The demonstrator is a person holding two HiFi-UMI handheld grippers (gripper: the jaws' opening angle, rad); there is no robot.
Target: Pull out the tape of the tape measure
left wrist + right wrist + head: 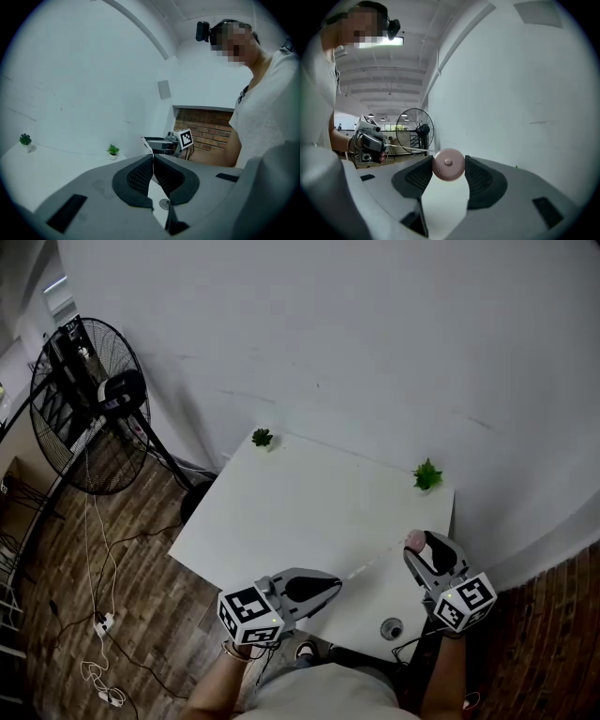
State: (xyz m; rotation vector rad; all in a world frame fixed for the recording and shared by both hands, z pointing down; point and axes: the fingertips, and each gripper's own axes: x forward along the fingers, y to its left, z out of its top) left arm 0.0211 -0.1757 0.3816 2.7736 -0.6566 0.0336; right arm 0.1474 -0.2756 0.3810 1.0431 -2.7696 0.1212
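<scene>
Holding left: my left gripper (153, 161) lies level at the near edge of the table (309, 502), its jaws closed tight on the end of the tape (375, 564).
Right hand: my right gripper (448, 165) points away from me along the table's right side, jaws clamped on the pink tape measure (413, 539).
Tape: drawn out, spanning between both grippers above the tabletop.
Room: bare white tabletop ahead; left plant (262, 437) and right plant (427, 474) sit at the far edge; a fan (89, 409) stands well off left.

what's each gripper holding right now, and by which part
The right gripper clamps the round pink tape measure case by its sides. The left gripper pinches the free end of the thin white tape pulled out from it.
</scene>
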